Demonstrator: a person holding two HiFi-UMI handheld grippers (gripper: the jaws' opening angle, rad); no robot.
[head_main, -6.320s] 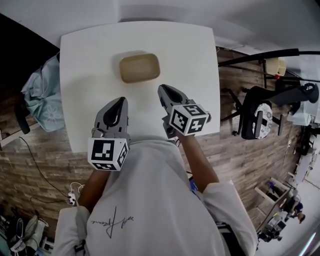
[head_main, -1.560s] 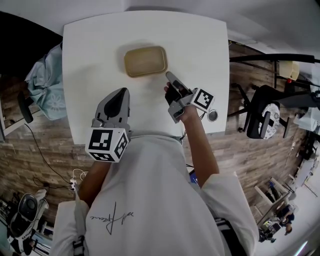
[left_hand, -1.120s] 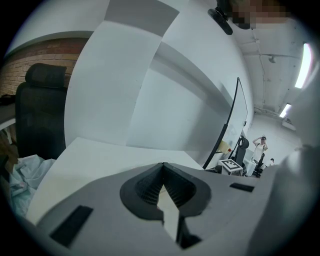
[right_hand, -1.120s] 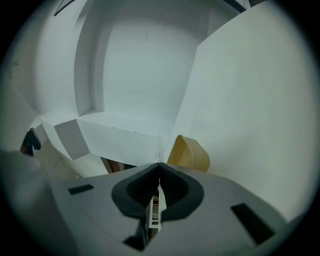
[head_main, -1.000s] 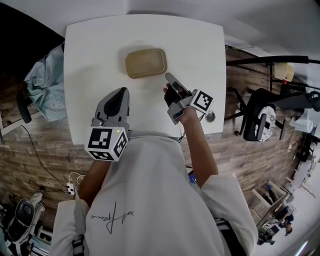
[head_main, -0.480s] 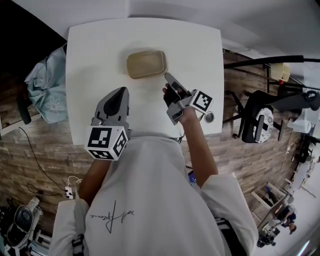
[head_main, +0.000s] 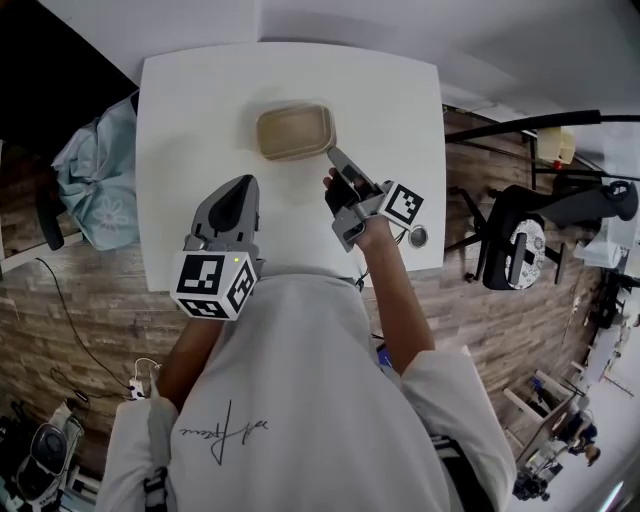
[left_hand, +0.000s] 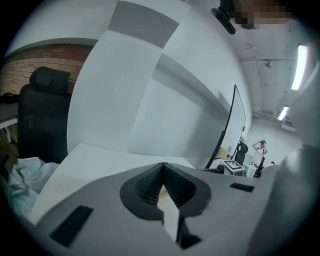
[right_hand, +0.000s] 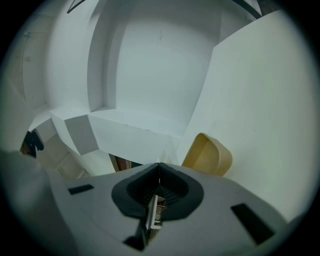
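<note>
The right gripper (head_main: 336, 155), jaws together and empty, points at the near corner of the tan tray (head_main: 292, 132), perhaps touching it. The left gripper (head_main: 244, 182), likewise closed and empty, hangs over the white table (head_main: 190, 100).

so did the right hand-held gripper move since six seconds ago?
Yes. The right hand-held gripper went forward from the white table's near edge, its tip now by the tan tray's near right corner, and it rolled onto its side.

No readable words: the shirt (head_main: 225, 440) bears illegible cursive; the left gripper (head_main: 242, 182) and right gripper (head_main: 333, 153) cubes show only square markers.
</note>
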